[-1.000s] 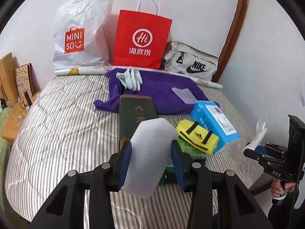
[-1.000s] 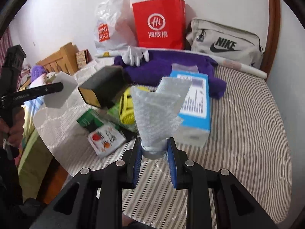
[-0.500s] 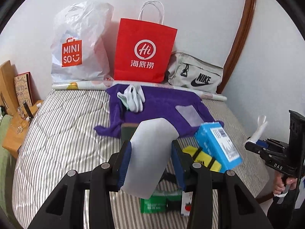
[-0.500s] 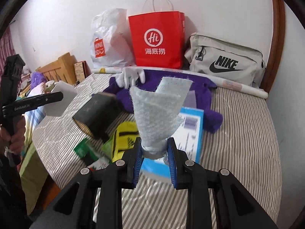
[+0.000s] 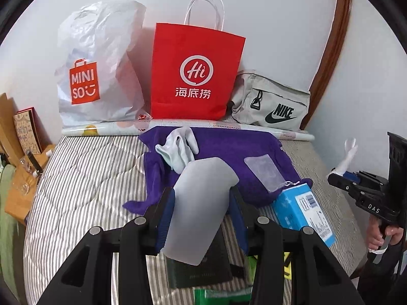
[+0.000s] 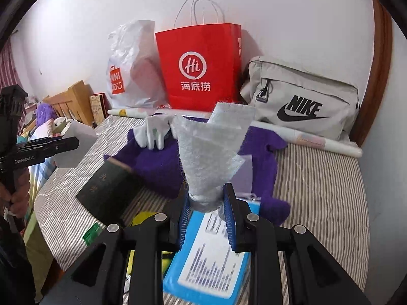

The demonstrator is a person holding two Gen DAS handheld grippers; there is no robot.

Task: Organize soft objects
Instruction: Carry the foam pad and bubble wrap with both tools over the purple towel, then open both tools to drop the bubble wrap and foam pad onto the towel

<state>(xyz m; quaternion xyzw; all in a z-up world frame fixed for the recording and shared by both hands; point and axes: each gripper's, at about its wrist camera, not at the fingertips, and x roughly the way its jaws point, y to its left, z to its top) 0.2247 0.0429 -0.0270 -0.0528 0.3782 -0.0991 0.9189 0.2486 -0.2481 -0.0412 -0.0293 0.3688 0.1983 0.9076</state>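
Note:
My left gripper is shut on a pale grey soft pad and holds it above the bed. My right gripper is shut on a crumpled pale blue fibrous cloth, held up over a blue box. A purple towel lies across the striped bed with white gloves and a small translucent pouch on it. The left gripper with its pad also shows at the left of the right wrist view.
A white Miniso bag, a red paper bag and a grey Nike bag stand against the wall behind a rolled paper tube. A dark green book, yellow and green items and the blue box lie near the bed's front edge.
Both grippers have risen and moved toward the wall with their loads still held. The book, yellow item and blue box now sit lower in both views.

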